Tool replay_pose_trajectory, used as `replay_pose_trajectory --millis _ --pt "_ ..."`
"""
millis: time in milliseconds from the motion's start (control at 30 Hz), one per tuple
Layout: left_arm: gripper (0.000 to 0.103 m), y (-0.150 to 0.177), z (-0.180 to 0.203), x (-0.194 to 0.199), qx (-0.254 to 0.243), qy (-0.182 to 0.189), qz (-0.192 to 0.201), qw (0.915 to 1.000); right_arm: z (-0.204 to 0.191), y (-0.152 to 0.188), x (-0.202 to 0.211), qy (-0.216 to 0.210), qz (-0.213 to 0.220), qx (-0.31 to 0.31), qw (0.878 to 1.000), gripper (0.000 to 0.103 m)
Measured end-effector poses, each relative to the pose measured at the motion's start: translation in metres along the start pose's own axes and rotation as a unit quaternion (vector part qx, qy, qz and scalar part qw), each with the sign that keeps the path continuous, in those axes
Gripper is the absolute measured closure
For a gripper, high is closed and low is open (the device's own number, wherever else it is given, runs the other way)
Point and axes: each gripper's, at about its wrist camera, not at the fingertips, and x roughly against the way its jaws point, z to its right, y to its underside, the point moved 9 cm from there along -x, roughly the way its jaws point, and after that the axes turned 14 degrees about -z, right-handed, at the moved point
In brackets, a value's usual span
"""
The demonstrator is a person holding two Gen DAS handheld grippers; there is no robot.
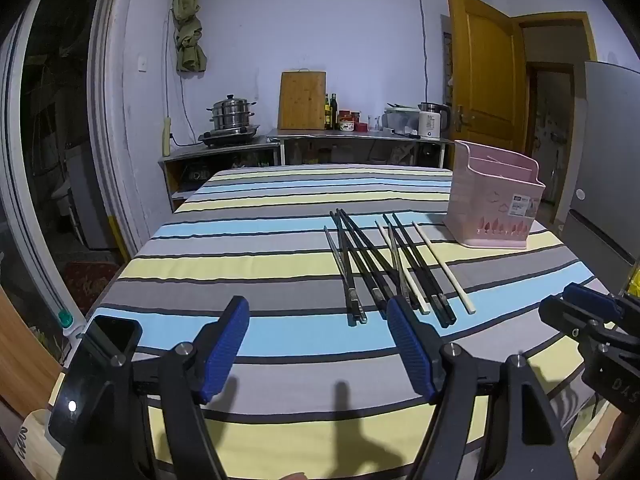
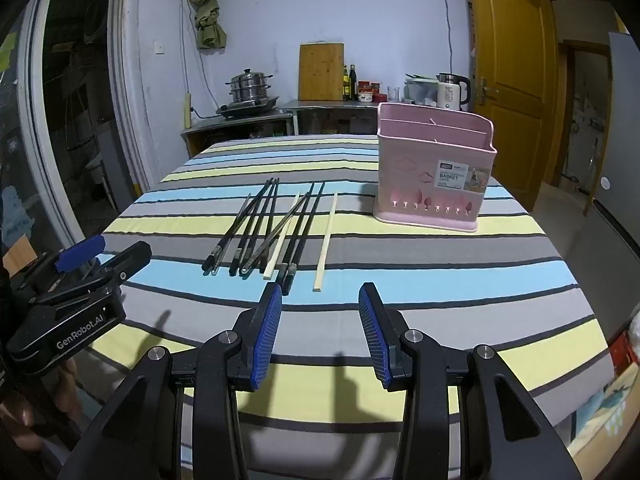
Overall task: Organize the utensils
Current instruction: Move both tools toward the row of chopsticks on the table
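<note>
Several chopsticks [image 1: 362, 249] [image 2: 256, 226], black, metal and pale wood, lie side by side on the striped tablecloth [image 1: 240, 264] [image 2: 440, 272]. One pale chopstick [image 2: 327, 236] rests at the right edge of the group. A pink utensil basket [image 1: 496, 196] [image 2: 432, 176] stands upright behind them to the right, with no utensil showing above its rim. My left gripper [image 1: 318, 304] hovers open just short of the chopsticks' near ends, a little left of them. My right gripper [image 2: 320, 288] is open too, nothing between its blue pads, close to the pale chopstick's near end. Each gripper appears at the edge of the other's view [image 1: 592, 312] [image 2: 80, 264].
Beyond the table's far edge, a metal counter [image 2: 320, 106] carries a steamer pot [image 2: 248, 86], a cutting board [image 2: 321, 72], bottles and a kettle [image 2: 450, 90]. A yellow door [image 2: 508, 72] and a grey fridge [image 1: 608, 152] stand to the right. A striped expanse of cloth lies left of the chopsticks.
</note>
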Motion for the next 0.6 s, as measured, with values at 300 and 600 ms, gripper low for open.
replay_pose_trajectory --millis 300,600 --pt "0.029 0.0012 -0.0009 0.0028 0.002 -0.001 -0.002 1.0 0.0011 0.0018 0.0 0.0 -0.001 -0.002 1.0 0.061" --pt "0.029 0.0042 0.0048 -0.0005 0.0 0.001 -0.005 1.0 0.0029 0.0038 -0.0016 -0.001 -0.003 -0.002 1.0 0.061"
